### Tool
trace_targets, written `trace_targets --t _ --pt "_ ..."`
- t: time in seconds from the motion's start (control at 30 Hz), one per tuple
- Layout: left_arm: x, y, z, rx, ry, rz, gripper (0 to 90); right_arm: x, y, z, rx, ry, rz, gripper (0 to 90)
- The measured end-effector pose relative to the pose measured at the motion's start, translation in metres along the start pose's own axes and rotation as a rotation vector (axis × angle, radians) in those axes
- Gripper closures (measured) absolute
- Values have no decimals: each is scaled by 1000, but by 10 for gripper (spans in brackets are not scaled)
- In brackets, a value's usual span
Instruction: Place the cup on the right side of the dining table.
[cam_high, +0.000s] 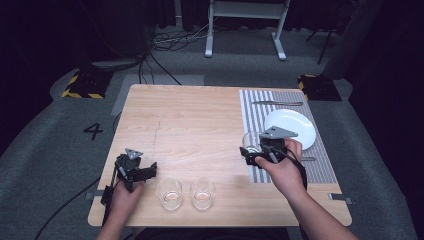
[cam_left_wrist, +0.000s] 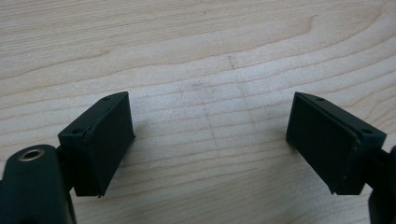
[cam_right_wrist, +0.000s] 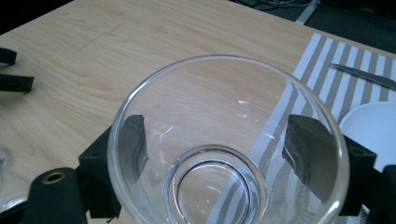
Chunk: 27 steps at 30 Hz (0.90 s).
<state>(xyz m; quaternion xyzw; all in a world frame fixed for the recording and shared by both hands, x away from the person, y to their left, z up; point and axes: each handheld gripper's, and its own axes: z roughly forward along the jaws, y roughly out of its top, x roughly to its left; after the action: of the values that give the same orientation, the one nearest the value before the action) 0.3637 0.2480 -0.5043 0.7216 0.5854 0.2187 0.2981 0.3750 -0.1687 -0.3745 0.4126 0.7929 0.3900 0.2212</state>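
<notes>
Your right gripper (cam_high: 252, 152) grips the clear round drinking glass (cam_high: 251, 141) at the left edge of the grey-and-white striped placemat (cam_high: 260, 115), just beside the white round plate (cam_high: 291, 127). The glass stands upright, mouth up, long axis vertical. The right gripper view shows a jaw pressed on each side of its wall (cam_right_wrist: 224, 140). Your left gripper (cam_high: 150, 171) hangs released, jaws wide over the bare light wooden table (cam_left_wrist: 201, 70), near two more clear glasses (cam_high: 186, 193).
</notes>
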Motion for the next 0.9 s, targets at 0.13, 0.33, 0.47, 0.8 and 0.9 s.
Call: trace_targets --t 0.13,0.33,0.47,0.8,0.9 --pt "0 0 0 0 -1 3 151 -11 8 8 -21 -7 -8 195" --pt "0 0 0 -1 -1 2 151 -25 22 16 -37 -44 -4 195" --pt "0 0 0 -1 0 3 151 -34 35 22 -52 -77 0 195" --pt "0 2 2 0 -1 2 151 -56 59 38 -66 -139 43 196" --pt "0 2 2 0 -1 2 151 -63 64 44 -68 -159 60 195"
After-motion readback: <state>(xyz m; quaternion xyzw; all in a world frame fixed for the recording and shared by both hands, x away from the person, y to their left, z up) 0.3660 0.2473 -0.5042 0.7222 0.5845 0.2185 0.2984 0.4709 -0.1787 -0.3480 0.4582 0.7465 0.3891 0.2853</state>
